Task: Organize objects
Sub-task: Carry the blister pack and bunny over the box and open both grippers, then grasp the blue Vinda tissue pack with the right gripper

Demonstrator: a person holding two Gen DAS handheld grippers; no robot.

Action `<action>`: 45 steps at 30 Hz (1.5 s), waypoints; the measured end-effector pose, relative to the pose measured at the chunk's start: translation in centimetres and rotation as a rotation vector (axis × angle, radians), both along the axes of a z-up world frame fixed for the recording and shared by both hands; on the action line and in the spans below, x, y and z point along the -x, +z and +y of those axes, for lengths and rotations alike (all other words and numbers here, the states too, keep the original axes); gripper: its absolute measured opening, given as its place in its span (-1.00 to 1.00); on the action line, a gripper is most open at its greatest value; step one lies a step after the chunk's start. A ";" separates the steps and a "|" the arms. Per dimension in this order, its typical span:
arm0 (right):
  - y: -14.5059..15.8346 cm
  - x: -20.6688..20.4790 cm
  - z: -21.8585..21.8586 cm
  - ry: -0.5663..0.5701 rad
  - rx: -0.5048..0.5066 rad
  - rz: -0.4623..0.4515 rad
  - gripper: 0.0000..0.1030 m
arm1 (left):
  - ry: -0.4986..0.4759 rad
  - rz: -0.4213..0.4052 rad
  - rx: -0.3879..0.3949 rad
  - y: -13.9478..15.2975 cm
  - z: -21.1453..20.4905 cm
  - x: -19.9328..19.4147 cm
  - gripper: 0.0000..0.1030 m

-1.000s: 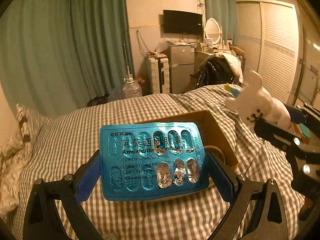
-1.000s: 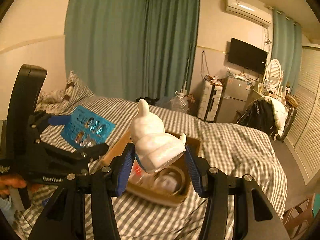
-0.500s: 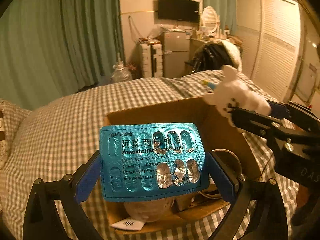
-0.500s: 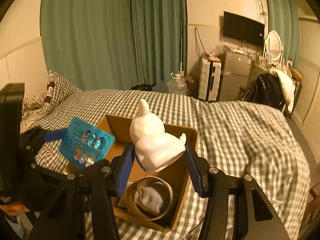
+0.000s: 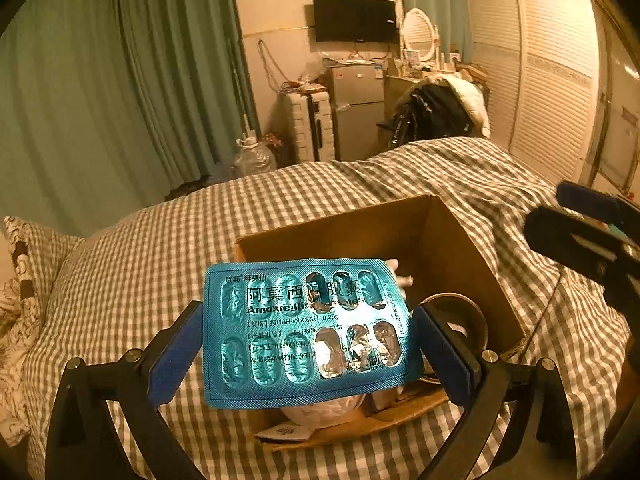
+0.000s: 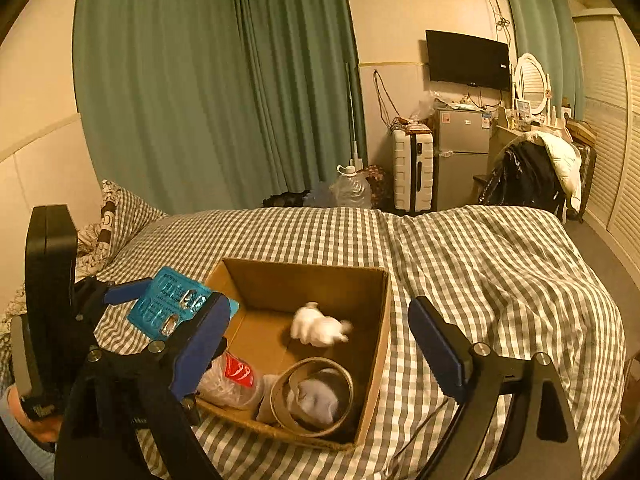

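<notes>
- the left gripper (image 5: 306, 344) pinches a shiny blue pill sheet (image 5: 304, 330) by its two side edges, with a blue pad pressed on each side.
- the pill sheet is held up in the air, flat toward the camera, over the near left part of the cardboard box (image 5: 452, 240).
- some of the pill spots on the sheet are torn open and look silver.
- the right gripper (image 6: 316, 344) has its two blue fingers (image 6: 434, 346) spread wide with nothing between them.
- it hangs over the cardboard box (image 6: 380, 320), which sits on a bed with a checked blanket (image 6: 500, 280).
- a small white toy (image 6: 318, 326) is inside the box near the middle. it looks blurry, so i cannot tell if it is lying on the bottom.
- a round tape ring (image 6: 312, 396) lies in the near corner of the box, with something gray inside it.
- a clear plastic bag with a red spot (image 6: 232, 380) is in the box beside the ring, on the left.
- in the right camera view the pill sheet (image 6: 176, 306) shows just past the left wall of the box.
</notes>
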State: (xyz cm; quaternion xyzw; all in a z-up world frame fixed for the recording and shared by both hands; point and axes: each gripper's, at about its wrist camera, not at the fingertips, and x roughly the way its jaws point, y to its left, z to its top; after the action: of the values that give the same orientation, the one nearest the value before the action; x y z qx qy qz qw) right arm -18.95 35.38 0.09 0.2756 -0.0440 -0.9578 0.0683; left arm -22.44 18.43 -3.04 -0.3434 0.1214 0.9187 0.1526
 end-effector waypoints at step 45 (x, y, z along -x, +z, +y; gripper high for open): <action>-1.5 -9.1 -5.2 0.088 0.023 -0.051 0.76 | 0.138 -0.094 0.003 -1.7 -15.4 -12.9 1.00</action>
State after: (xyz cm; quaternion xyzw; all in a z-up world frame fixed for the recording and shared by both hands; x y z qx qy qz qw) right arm -9.83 30.16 -1.42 0.3008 -0.0447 -0.9460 0.1124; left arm -9.55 3.05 -4.73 -0.3938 0.0914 0.9098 0.0942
